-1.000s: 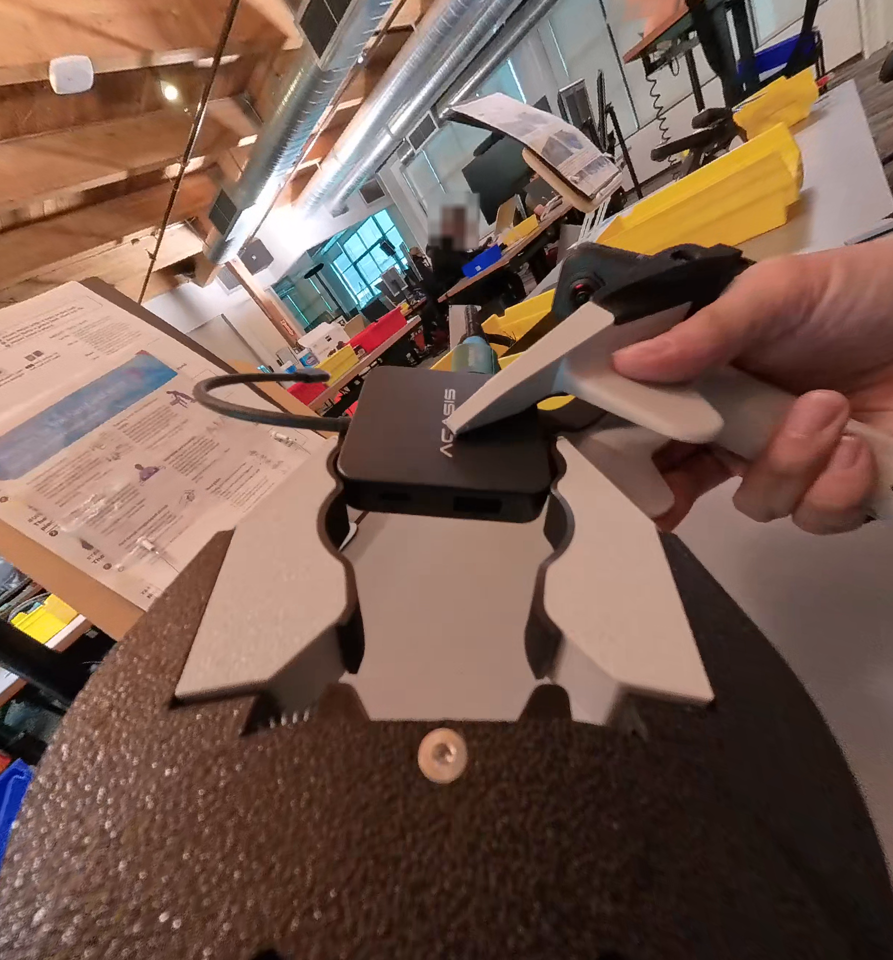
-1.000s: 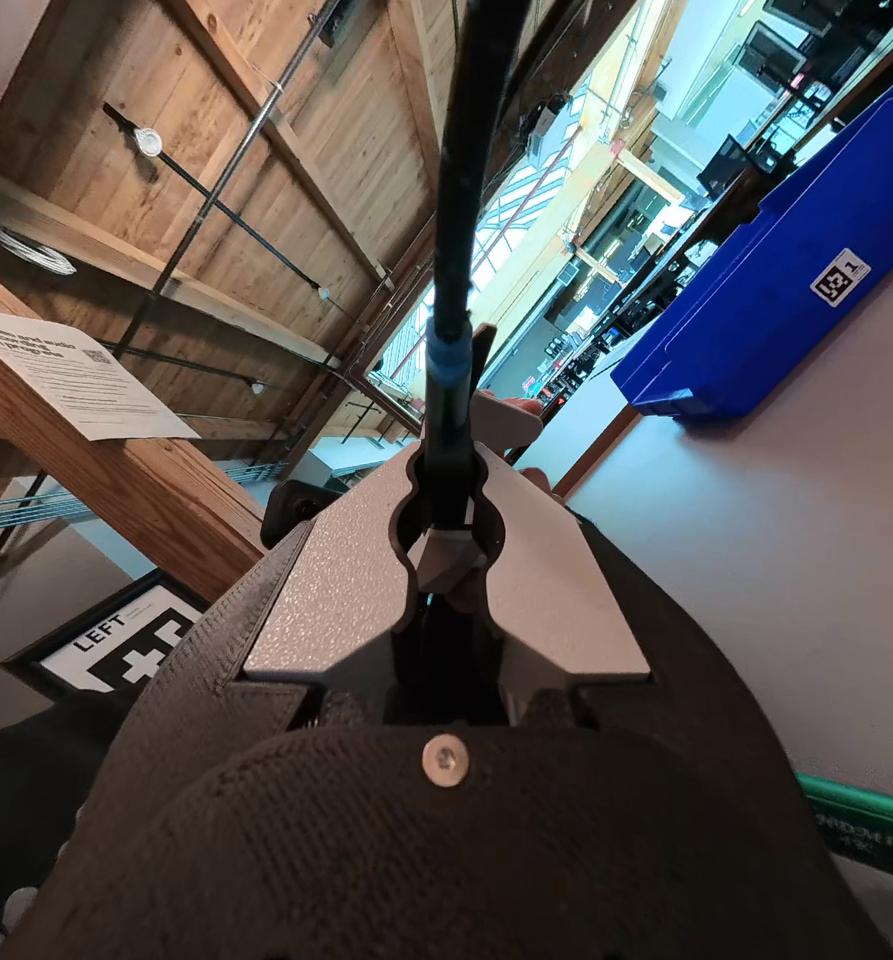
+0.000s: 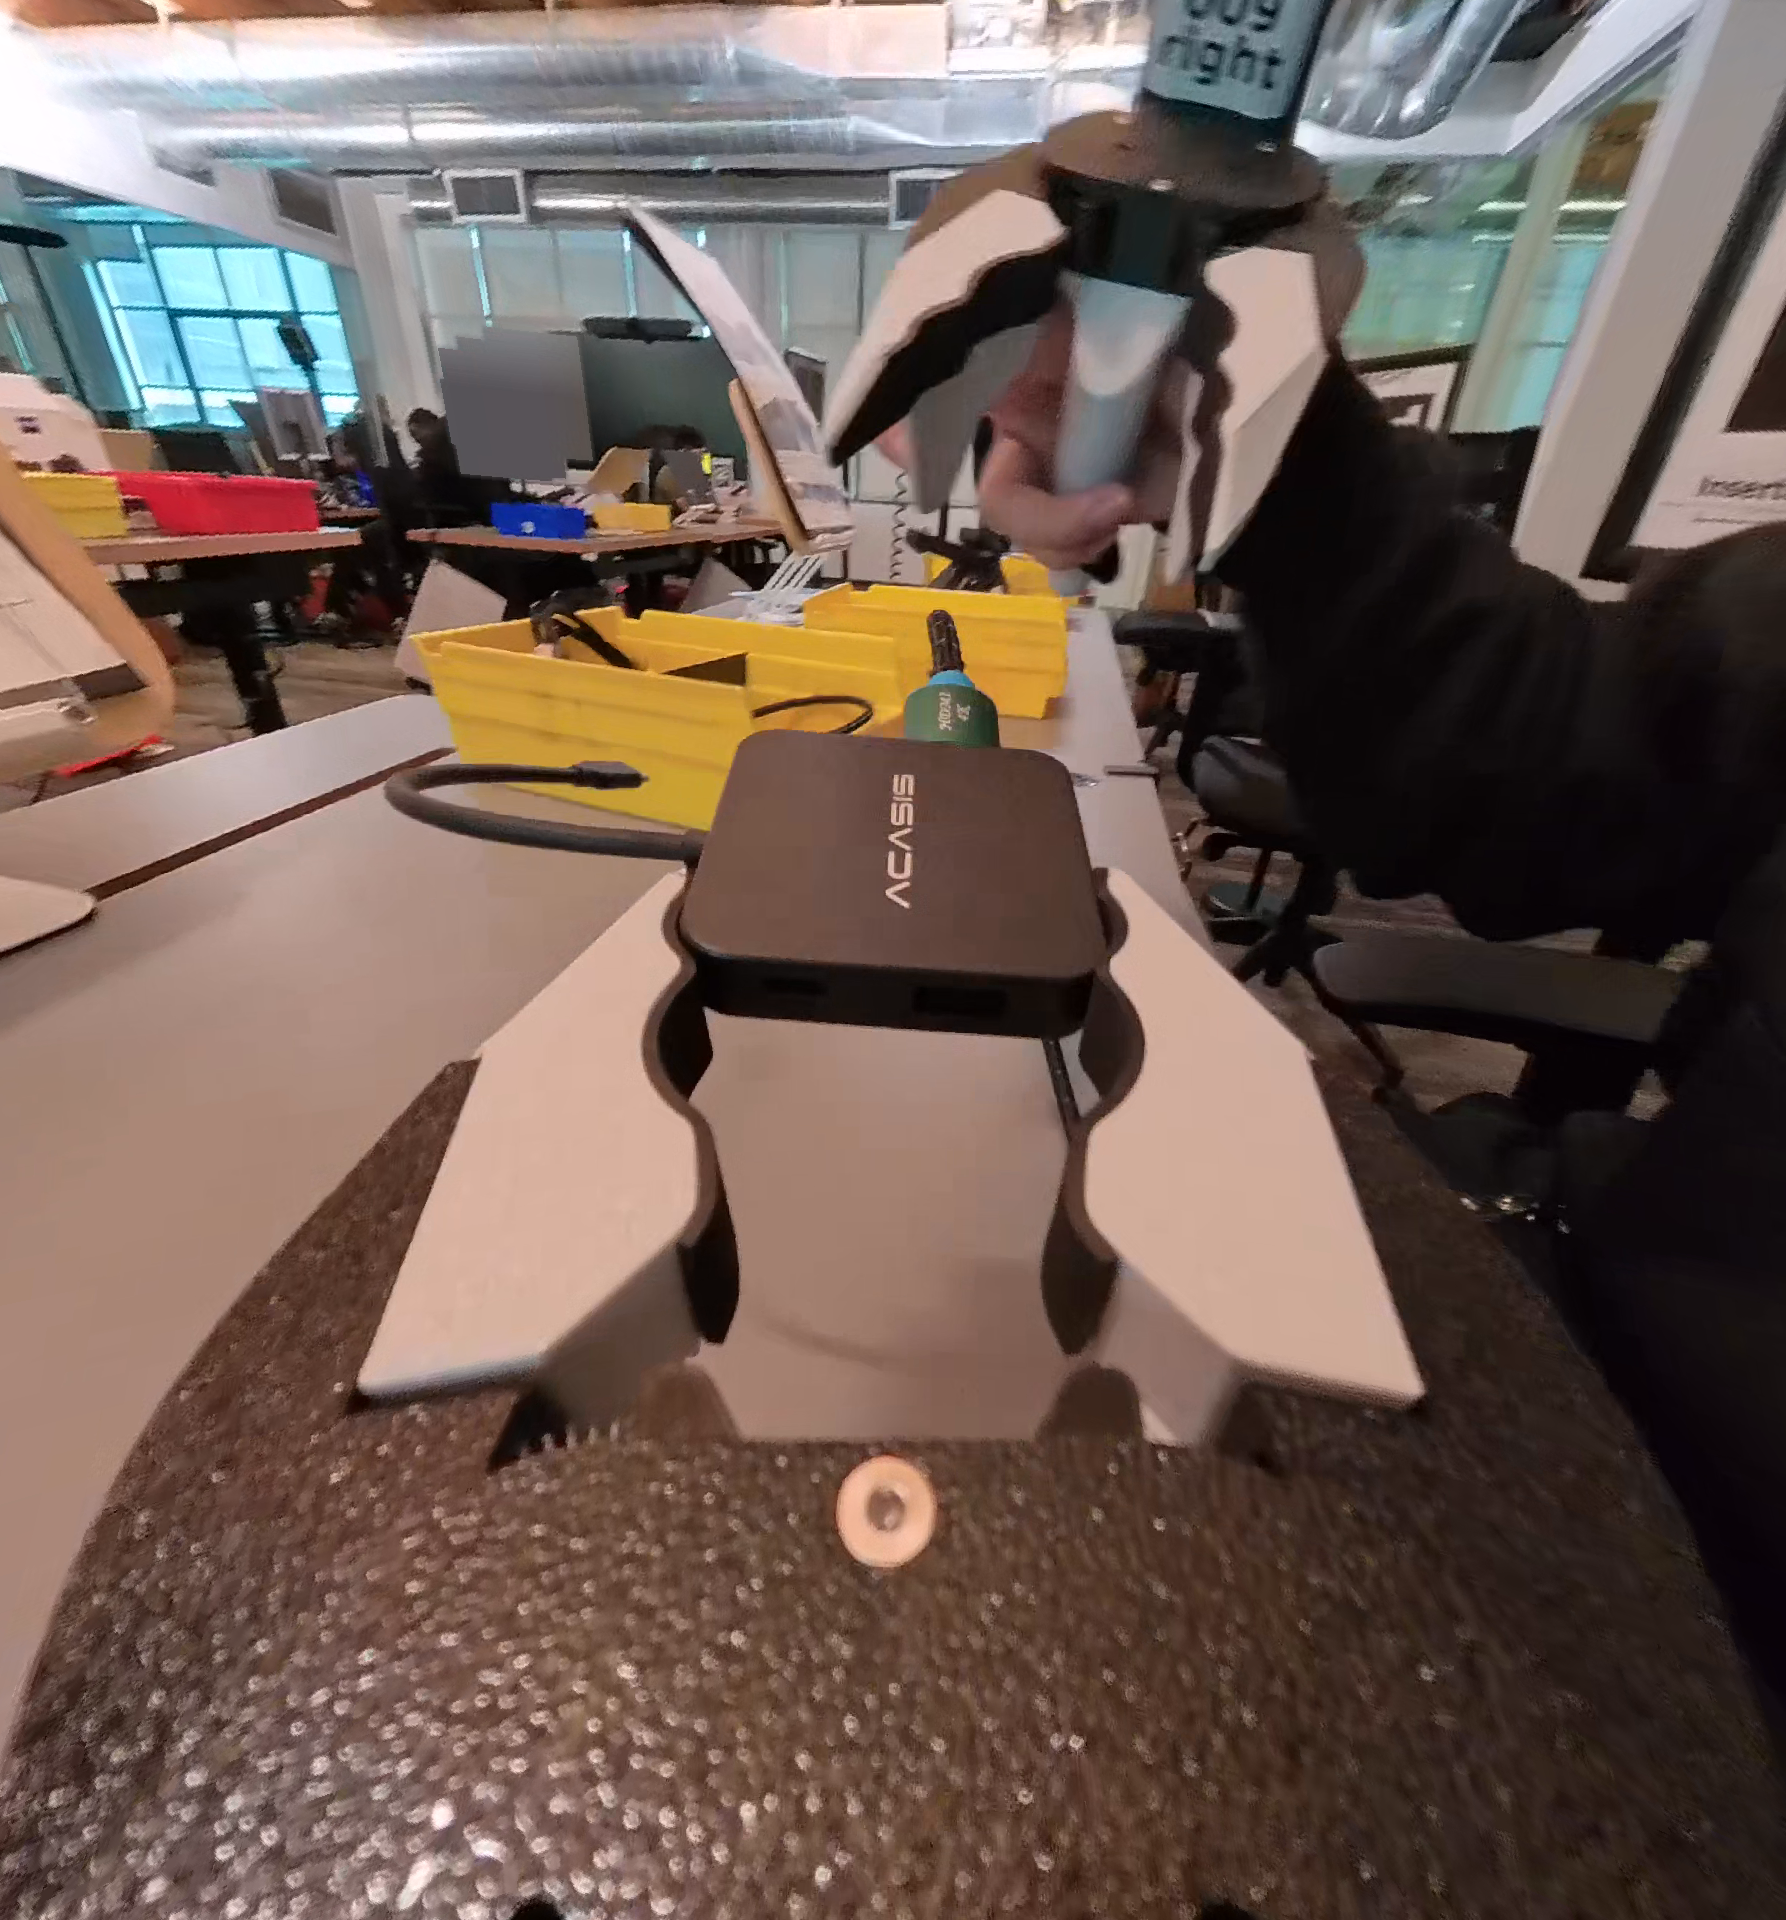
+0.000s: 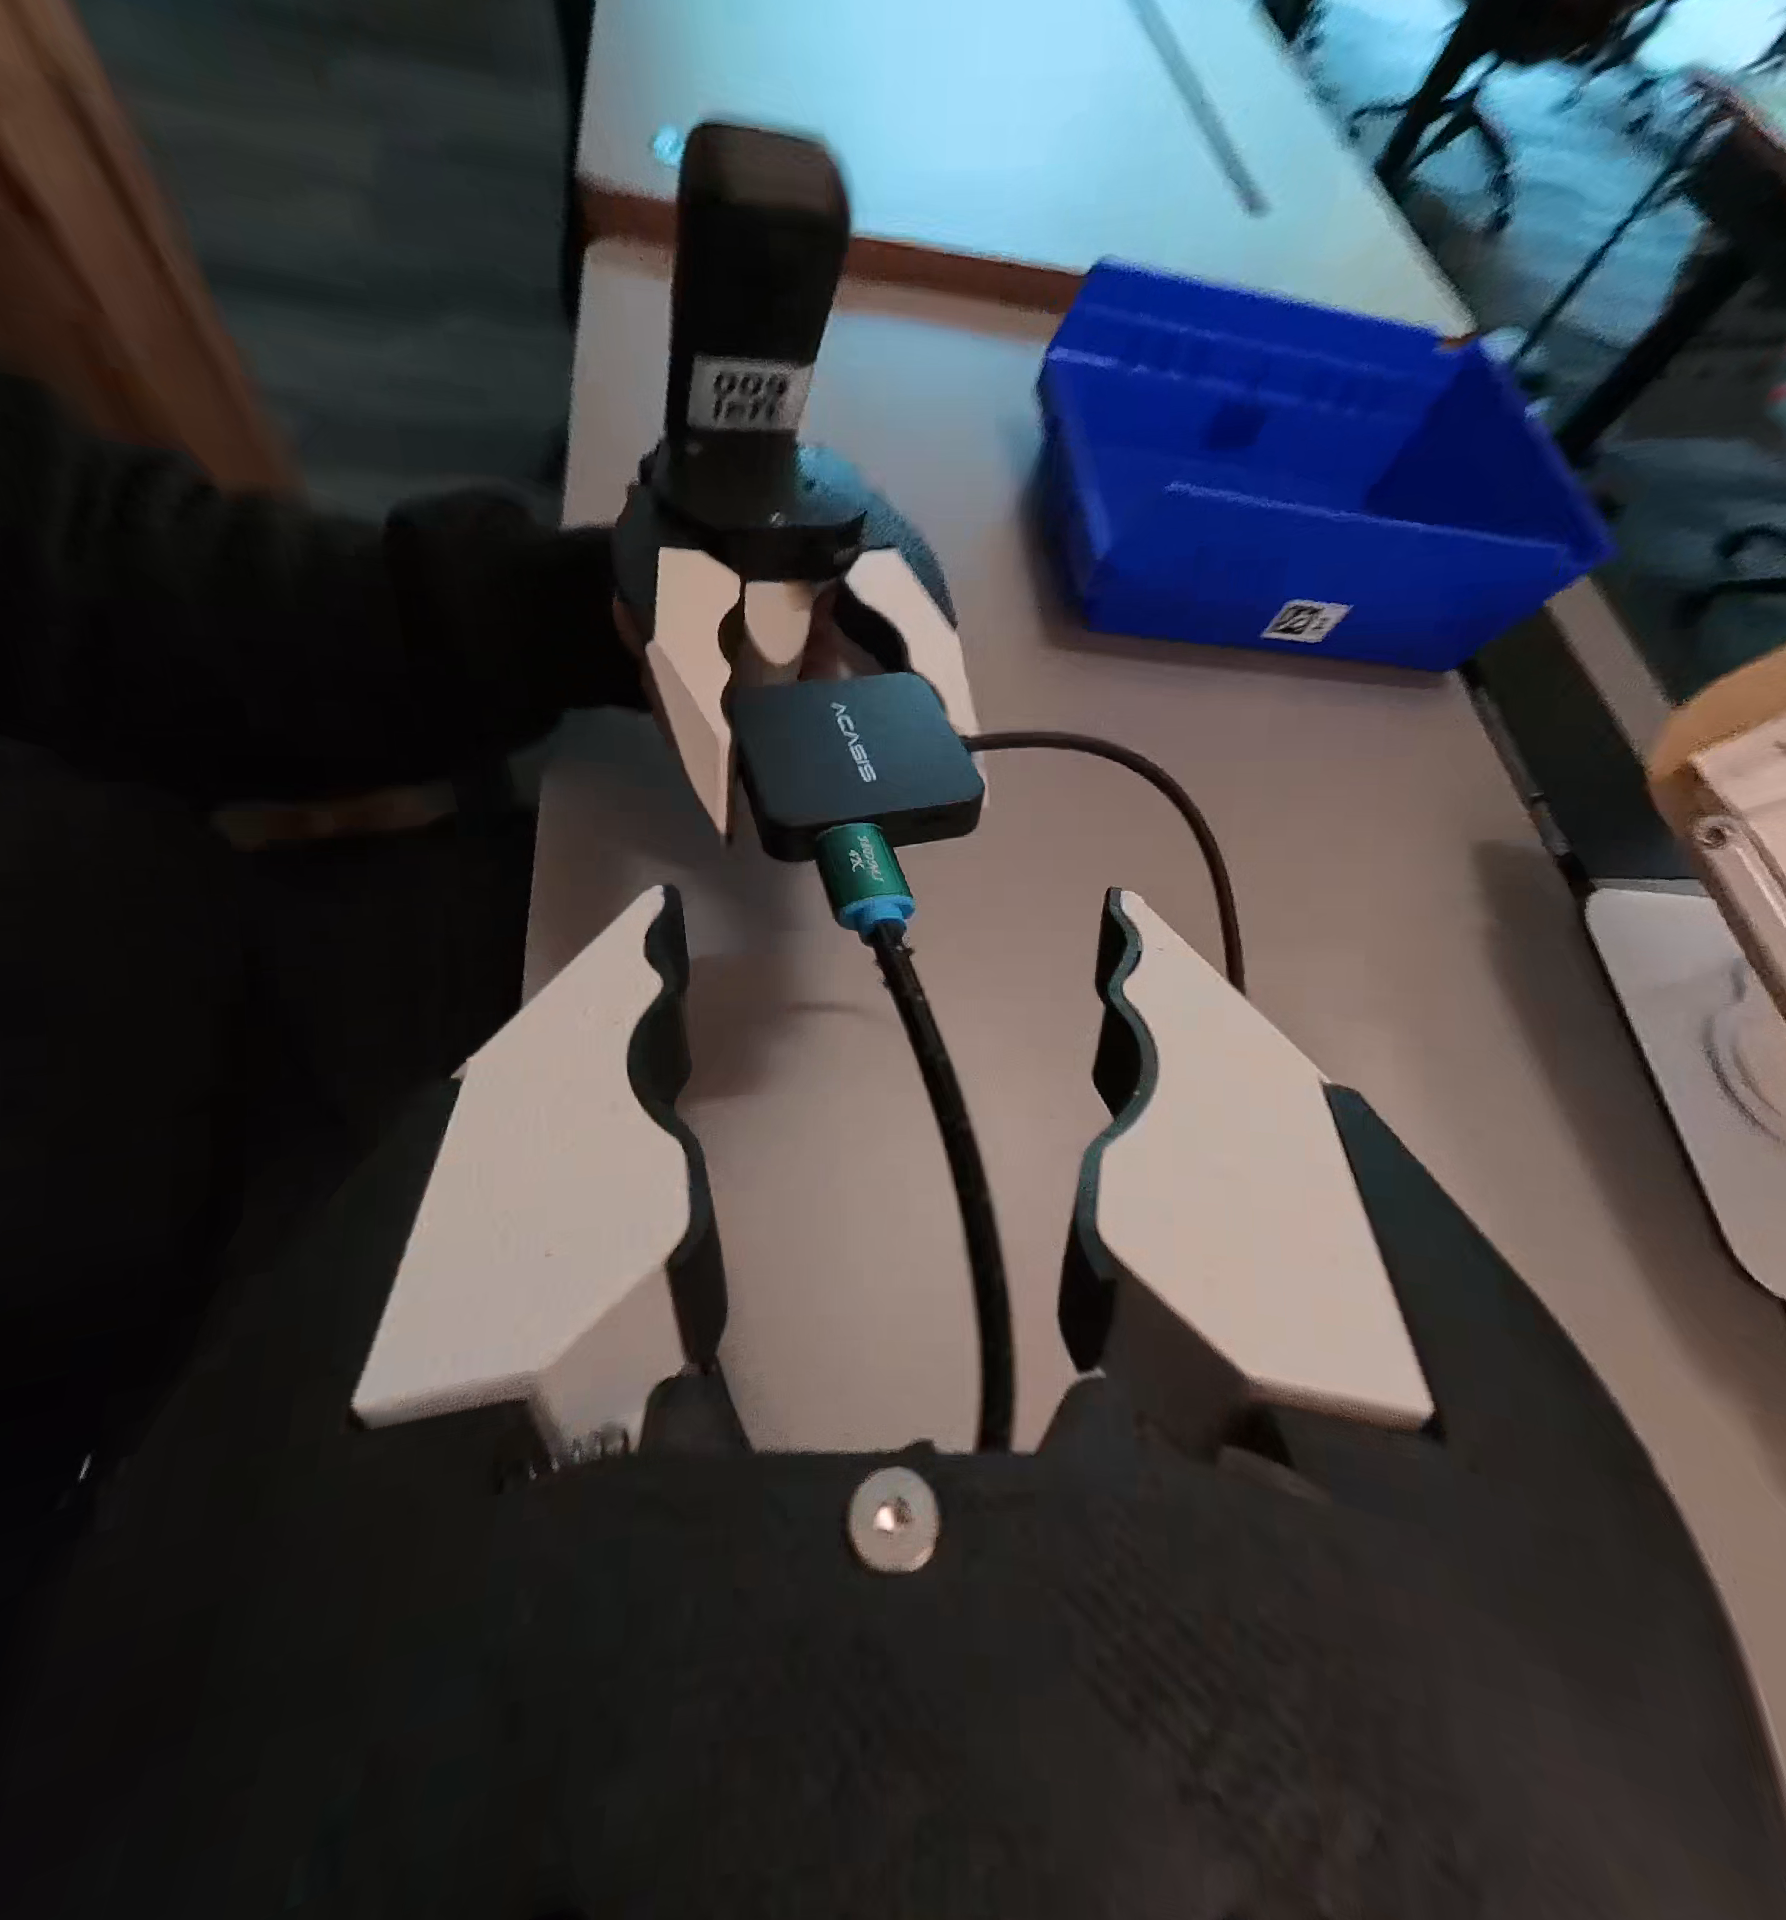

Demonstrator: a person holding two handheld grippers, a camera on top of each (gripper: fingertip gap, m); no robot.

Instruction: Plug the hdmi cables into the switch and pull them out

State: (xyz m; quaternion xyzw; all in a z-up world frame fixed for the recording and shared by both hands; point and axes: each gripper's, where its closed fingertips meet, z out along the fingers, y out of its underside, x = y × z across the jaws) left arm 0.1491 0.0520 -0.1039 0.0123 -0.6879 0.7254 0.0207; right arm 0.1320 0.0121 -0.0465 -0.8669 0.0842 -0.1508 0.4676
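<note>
Left gripper [image 3: 894,935]: jaws part-closed, clamped on both side edges of the switch [image 3: 899,831]. Can't tell whether it is lifted or resting on the surface [image 3: 245,987]. Thin pigtail lead [image 3: 515,800] exits the switch at 9 o'clock and loops toward the yellow bins [image 3: 598,717]. Green HDMI plug [image 3: 949,717] seated in the switch's far face, 12 o'clock in the left wrist view. Two free ports on the near face at 6 o'clock. Right gripper [image 4: 889,914]: jaws wide open, holding nothing. Braided HDMI cable [image 4: 956,1122] runs up between them, untouched. Blue bin [image 4: 1284,499] at 1 o'clock in the right wrist view, well apart.

Looks like insert done, pull-out next. To do it well:
- Keep the left clamp firm and level so the switch can't twist.
- Advance the right jaws to the green shell, not the braid; gripping the cable likely strains the joint.
- Close squarely across the shell's flat sides.
- Pull straight along the plug axis, toward 6 o'clock in the right wrist view. No rocking.
- Mind the pigtail; avoid snagging it.
</note>
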